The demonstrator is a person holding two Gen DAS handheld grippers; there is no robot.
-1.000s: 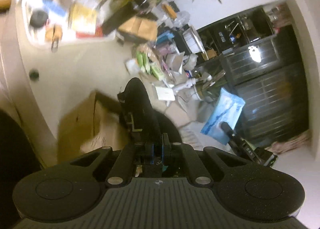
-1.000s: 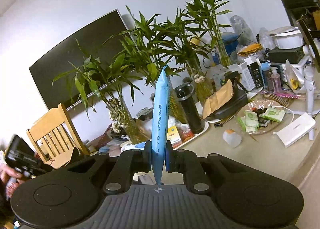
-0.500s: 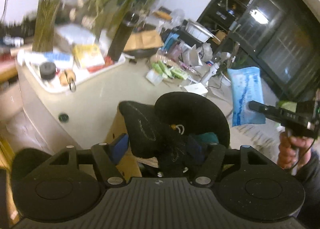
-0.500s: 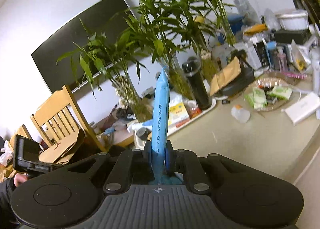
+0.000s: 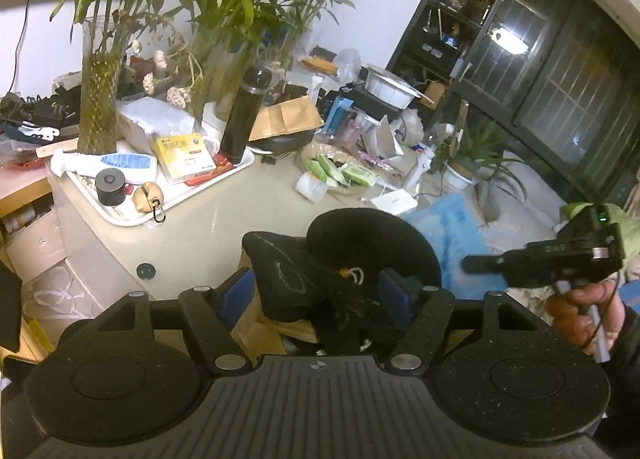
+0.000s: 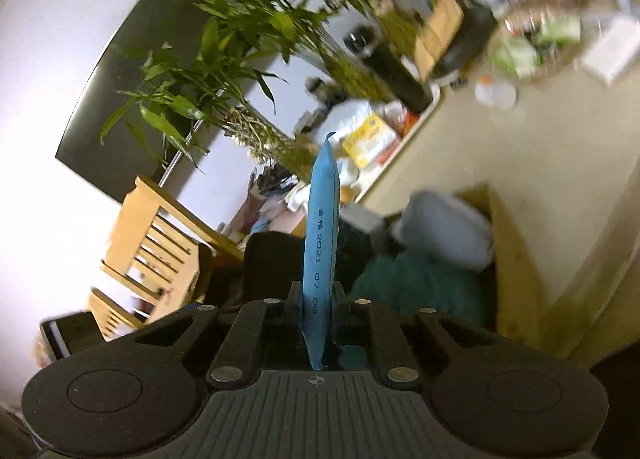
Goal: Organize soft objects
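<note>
Since its jaws spread, left hand-held gripper (image 5: pixel 316 295) released black cap (image 5: pixel 320 259).

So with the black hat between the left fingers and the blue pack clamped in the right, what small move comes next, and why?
Probably lower the blue pack into the cardboard box. The right gripper grips it above soft items already inside, while the left gripper is opening around the black hat.

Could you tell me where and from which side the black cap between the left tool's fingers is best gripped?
Grip the black cap by its stiff flat brim, coming from the camera side with the left tool, whose jaws are opening. The rounded crown looks soft and would likely collapse.
</note>
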